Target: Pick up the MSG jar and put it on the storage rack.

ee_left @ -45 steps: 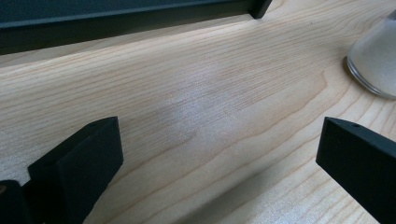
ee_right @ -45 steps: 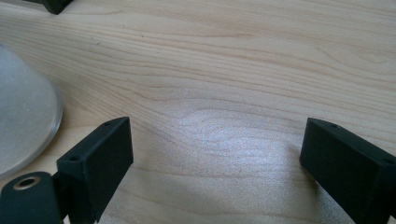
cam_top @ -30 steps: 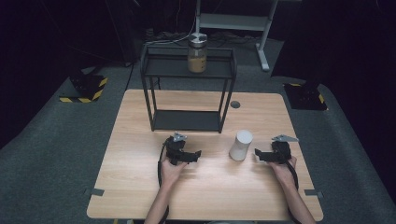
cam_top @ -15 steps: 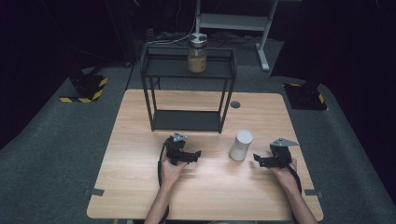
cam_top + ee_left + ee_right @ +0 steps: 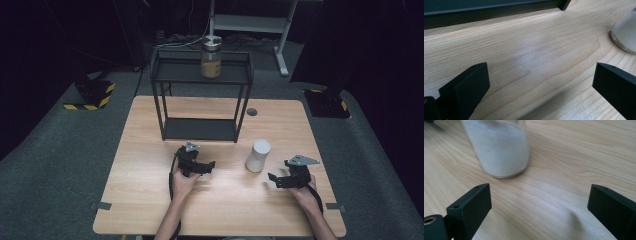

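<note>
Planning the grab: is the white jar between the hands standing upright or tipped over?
Upright. The white jar stands on its base on the table; the right gripper view shows its bottom rim flat on the wood.

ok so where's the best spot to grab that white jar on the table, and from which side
Probably around the middle of the white jar, across its round body. It stands upright on the table with bare wood around it. The right gripper is nearest, low on the jar's right, jaws wide open and aimed toward it, so coming in level from that side looks simplest. The walls are smooth, so a firm squeeze likely helps.
</note>
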`<state>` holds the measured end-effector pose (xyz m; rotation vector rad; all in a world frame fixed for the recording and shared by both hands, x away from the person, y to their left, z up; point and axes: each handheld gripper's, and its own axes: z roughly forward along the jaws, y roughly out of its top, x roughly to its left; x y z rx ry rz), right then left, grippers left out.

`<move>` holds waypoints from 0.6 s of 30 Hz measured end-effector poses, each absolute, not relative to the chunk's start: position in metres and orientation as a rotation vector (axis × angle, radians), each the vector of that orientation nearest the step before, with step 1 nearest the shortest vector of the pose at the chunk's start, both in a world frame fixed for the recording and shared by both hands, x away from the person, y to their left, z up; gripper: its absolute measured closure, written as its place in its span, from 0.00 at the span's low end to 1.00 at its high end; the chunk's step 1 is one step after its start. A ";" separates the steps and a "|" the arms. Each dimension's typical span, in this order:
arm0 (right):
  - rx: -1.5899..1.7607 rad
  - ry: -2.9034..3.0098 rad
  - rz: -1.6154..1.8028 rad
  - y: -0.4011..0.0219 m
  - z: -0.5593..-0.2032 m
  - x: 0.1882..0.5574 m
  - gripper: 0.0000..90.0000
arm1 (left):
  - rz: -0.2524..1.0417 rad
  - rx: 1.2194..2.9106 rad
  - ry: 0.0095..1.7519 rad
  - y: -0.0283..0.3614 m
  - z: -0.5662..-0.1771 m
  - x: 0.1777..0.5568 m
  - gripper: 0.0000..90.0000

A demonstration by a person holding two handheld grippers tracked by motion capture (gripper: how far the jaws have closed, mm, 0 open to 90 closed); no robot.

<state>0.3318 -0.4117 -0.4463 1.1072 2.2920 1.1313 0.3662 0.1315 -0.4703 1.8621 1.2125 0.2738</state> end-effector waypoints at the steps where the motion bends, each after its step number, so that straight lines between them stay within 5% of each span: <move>1: 1.102 2.297 1.137 -0.411 -0.446 0.331 0.05 | 0.274 1.862 1.213 0.132 -0.470 0.366 0.01; 18: 0.961 2.306 1.211 -0.396 -0.434 0.327 0.06 | 0.276 1.861 1.215 0.131 -0.470 0.366 0.01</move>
